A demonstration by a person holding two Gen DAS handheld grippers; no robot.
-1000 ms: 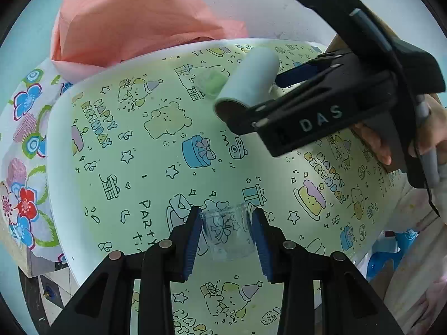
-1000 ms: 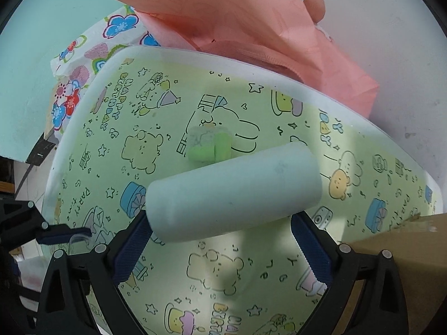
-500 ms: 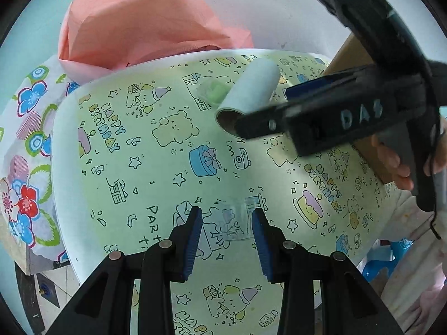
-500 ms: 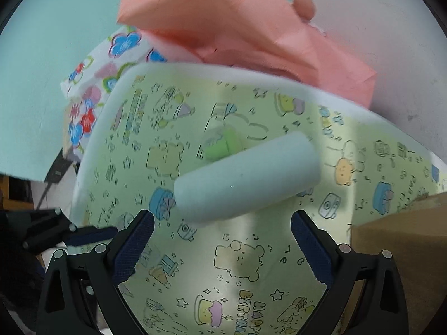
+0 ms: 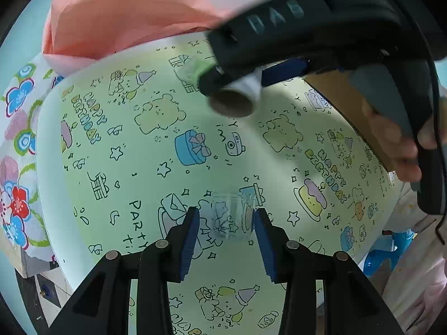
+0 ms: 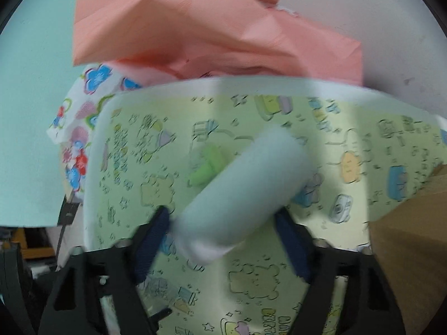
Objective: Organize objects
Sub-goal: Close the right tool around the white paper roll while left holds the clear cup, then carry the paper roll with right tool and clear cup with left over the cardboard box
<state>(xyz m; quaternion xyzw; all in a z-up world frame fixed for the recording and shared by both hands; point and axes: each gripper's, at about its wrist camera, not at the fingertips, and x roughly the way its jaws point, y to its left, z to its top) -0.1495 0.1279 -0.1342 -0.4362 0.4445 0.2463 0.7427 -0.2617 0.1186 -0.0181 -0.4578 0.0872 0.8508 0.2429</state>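
Right tool (image 6: 223,237) closing skewed around the pale blue roll (image 6: 243,195), left tool (image 5: 226,223) slightly apart around a clear cup (image 5: 232,215), so the roll might squirt out.

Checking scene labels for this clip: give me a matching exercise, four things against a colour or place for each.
Things:
1. roll
2. clear cup
3. paper bag
4. cardboard box

Descriptions:
A. salmon pink, crumpled, behind the table
B. pale blue-grey, between the right gripper's pads
C. brown, at the table's right edge
D. see-through, between the left gripper's pads

Pairs: 1-B, 2-D, 3-A, 4-C
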